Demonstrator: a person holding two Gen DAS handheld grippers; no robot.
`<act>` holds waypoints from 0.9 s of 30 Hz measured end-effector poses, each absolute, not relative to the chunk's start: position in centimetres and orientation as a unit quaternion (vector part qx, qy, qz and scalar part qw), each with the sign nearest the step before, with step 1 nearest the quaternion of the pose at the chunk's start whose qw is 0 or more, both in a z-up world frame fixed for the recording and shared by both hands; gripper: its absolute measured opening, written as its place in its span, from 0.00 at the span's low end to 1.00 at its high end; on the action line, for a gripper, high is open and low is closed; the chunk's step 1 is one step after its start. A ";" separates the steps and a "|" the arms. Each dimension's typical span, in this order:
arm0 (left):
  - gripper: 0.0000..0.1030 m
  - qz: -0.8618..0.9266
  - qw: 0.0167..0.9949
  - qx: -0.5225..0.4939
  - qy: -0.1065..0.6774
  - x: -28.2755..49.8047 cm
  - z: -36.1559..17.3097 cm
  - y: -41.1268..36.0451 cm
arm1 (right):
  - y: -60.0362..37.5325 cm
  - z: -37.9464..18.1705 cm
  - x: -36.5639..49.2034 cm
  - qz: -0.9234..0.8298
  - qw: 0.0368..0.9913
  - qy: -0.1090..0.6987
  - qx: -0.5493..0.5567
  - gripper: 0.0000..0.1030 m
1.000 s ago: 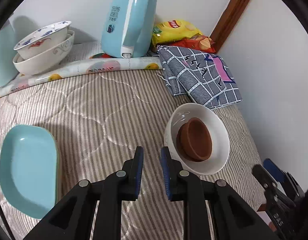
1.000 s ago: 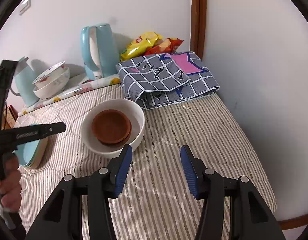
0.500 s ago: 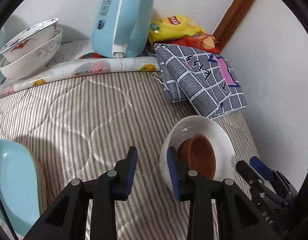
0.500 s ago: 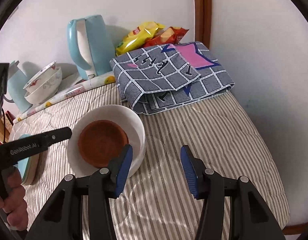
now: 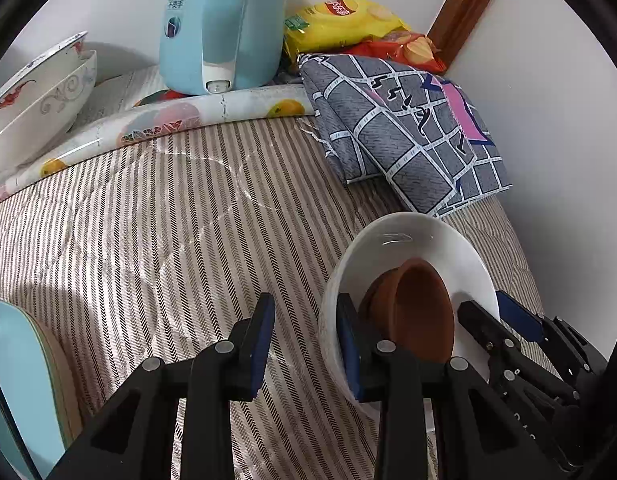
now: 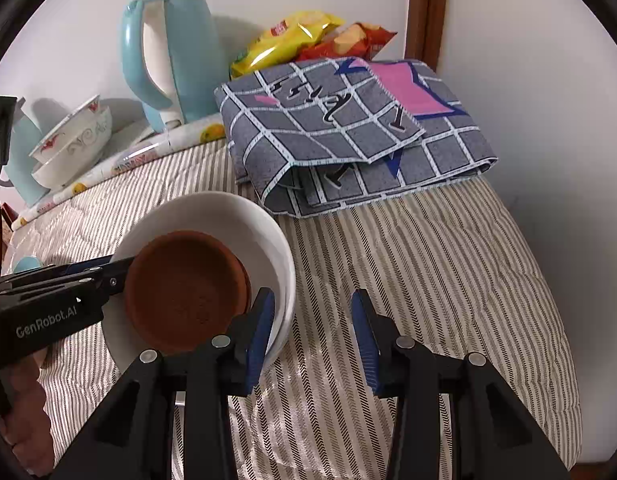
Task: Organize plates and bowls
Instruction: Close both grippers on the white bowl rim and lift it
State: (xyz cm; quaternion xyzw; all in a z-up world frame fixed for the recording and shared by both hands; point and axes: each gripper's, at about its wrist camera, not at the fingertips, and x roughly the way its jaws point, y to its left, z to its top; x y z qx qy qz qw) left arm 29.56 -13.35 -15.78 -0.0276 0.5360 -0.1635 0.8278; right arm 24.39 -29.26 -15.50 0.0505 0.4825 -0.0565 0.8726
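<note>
Striped quilt (image 5: pixel 168 240) spread as the work surface, running to the white wall on the far side. Folded grey checked cloth (image 6: pixel 348 132) lies at the far right corner, snack bags (image 6: pixel 308 36) behind it against the wall. Pale blue kettle (image 5: pixel 220 24) stands upright by the wall on a fruit-print mat (image 5: pixel 168 124); two patterned bowls (image 5: pixel 36 100) nested at the mat's left end. Teal plate (image 5: pixel 20 380) sits at the near left edge of the left wrist view, only partly in frame. White bowl (image 6: pixel 236 220) tilted up off the quilt on its left side, a brown bowl (image 6: pixel 180 288) nested inside it. Left gripper (image 5: pixel 304 344) — fingers part-way apart, straddling the white bowl's left rim, one finger outside and one inside; whether the pads press the rim, cannot tell. Right gripper (image 6: pixel 312 332) spread wide, gripping nothing — its left finger straddles nothing but sits just beside the white bowl's near right rim, the other over bare quilt.
</note>
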 end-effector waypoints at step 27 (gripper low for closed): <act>0.13 -0.195 0.814 -0.036 0.545 30.3 -17.1 -14.0 | -28.7 -16.6 26.0 -0.028 0.864 0.497 0.077 0.12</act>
